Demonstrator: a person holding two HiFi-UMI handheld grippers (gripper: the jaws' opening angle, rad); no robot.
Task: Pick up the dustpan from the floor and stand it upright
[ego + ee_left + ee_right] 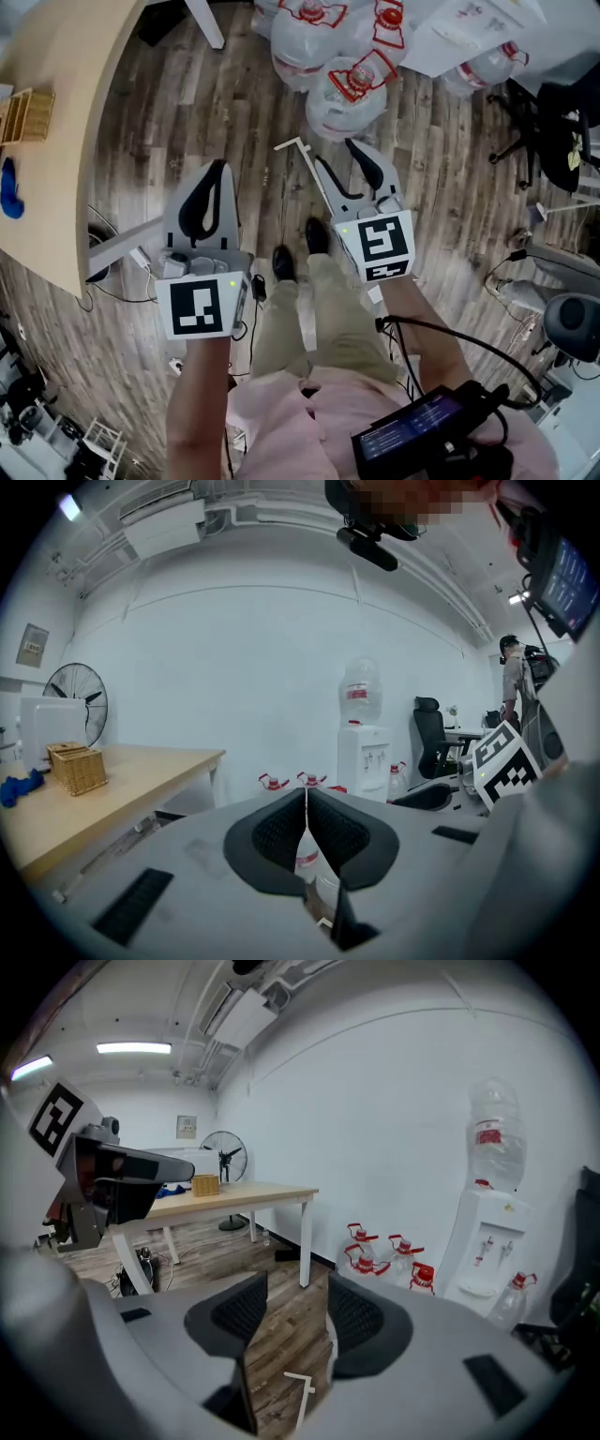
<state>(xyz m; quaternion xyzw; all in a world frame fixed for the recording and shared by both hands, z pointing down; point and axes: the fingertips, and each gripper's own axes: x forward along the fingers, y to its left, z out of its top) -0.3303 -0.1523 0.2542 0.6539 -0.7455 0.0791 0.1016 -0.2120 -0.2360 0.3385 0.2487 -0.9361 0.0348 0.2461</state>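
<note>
Of the dustpan I see only a thin white handle (302, 161) with a short crossbar at its end, lying over the wood floor. It runs down under the left jaw of my right gripper (335, 152). The pan is hidden. The right gripper view shows the handle (301, 1393) low between the jaws, which stand apart with nothing gripped; the right gripper (295, 1288) is open. My left gripper (220, 169) hangs to the left of the handle, its black pads pressed together and empty. In the left gripper view the left gripper (307, 794) points at the far wall.
Several large water bottles (347, 89) lie just beyond the handle, and a water dispenser (362, 752) stands by the wall. A wooden table (56, 141) carrying a basket (28, 112) is at left, an office chair (553, 122) at right. Cables trail on the floor near the person's feet (300, 248).
</note>
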